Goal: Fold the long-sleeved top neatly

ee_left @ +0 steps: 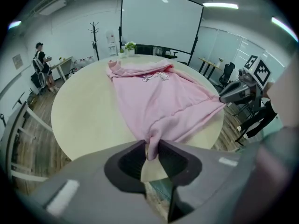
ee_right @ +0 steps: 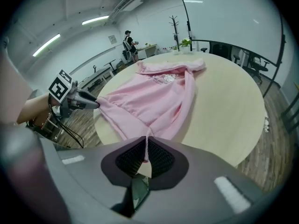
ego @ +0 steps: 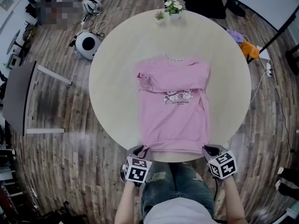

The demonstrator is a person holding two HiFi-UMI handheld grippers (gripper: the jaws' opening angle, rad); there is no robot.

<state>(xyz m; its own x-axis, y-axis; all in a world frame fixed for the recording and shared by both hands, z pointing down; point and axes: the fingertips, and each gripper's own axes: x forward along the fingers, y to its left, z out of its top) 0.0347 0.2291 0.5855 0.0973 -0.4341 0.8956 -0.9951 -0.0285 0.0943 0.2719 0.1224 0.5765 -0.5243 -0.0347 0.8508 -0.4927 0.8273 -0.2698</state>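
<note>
The pink long-sleeved top point(ego: 174, 115) lies face up on the round table point(ego: 112, 101), a little toward the table's near edge. Its long axis runs from the near edge to the far edge. The neckline point(ego: 180, 58) points at the far edge, where two small potted plants point(ego: 174, 6) stand, and the hem point(ego: 173, 149) sits right at the near edge in front of the person. The sleeves look drawn in over the body, so the outline is a rough upright rectangle.

The left gripper point(ego: 141, 151) is closed narrowly on the hem's left corner, with a pinch of pink cloth bunched between its jaws. The right gripper point(ego: 207, 150) clamps the hem's right corner the same way, a thin fold of fabric running up between its pads. The two are well apart, one at each end of the hem, and the cloth between them spans fairly taut.

This two-corner hold probably serves to carry the hem evenly across toward the neckline, halving the garment along its length. Gripping at the corners should keep the bottom edge straight and stop the body from twisting as it lifts.
</note>
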